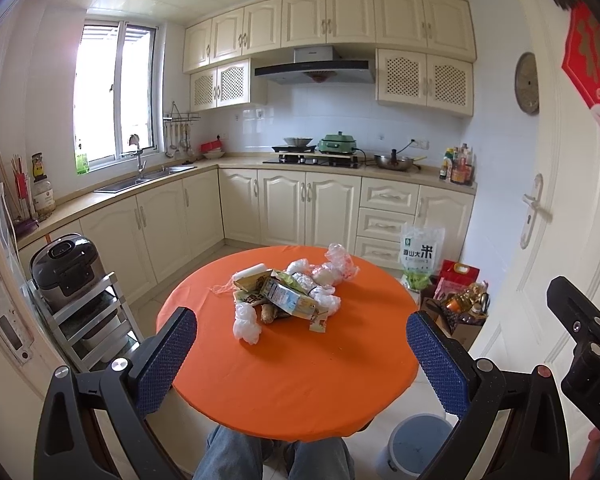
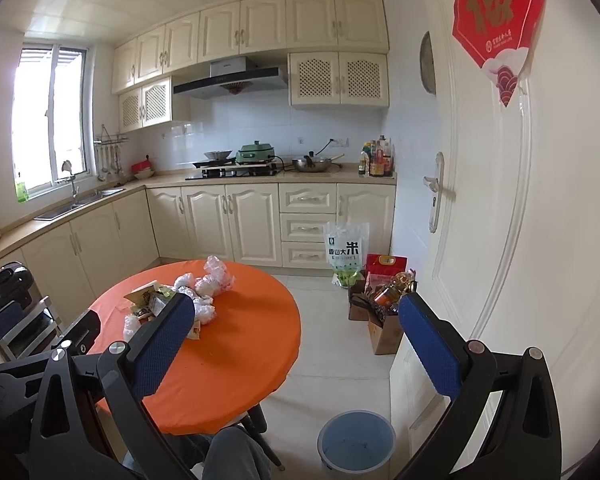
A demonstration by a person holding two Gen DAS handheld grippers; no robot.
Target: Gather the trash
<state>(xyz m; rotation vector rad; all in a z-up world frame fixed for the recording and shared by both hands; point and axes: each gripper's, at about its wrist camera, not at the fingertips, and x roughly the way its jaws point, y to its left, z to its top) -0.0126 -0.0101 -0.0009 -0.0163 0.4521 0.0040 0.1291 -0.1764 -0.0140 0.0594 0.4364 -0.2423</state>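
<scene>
Trash pile (image 1: 288, 294) is sitting mid-frame on the orange desk (image 1: 300, 380), items blurring together; bin (image 2: 356, 446) is standing lower right; both grippers' fingers (image 1: 166, 360) are spreading wide, empty.

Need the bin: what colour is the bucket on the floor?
Light blue bucket, clearest in the right wrist view.

Across my view, cream cabinets (image 1: 308, 204) run beneath a beige countertop. A range hood (image 1: 315, 68) sits at upper centre, above a green electric pot (image 1: 337, 143) and a wok (image 1: 394, 162). At right of the counter I see a cluster of sauce bottles (image 1: 457, 166). A window (image 1: 114, 94) glows at upper left, over the sink (image 1: 146, 180). A rice cooker (image 1: 66, 268) sits at left on a metal rack. A rice bag (image 2: 347, 254) leans on the drawers at centre right, by a white door (image 2: 480, 200) with a red paper decoration (image 2: 496, 12).
</scene>
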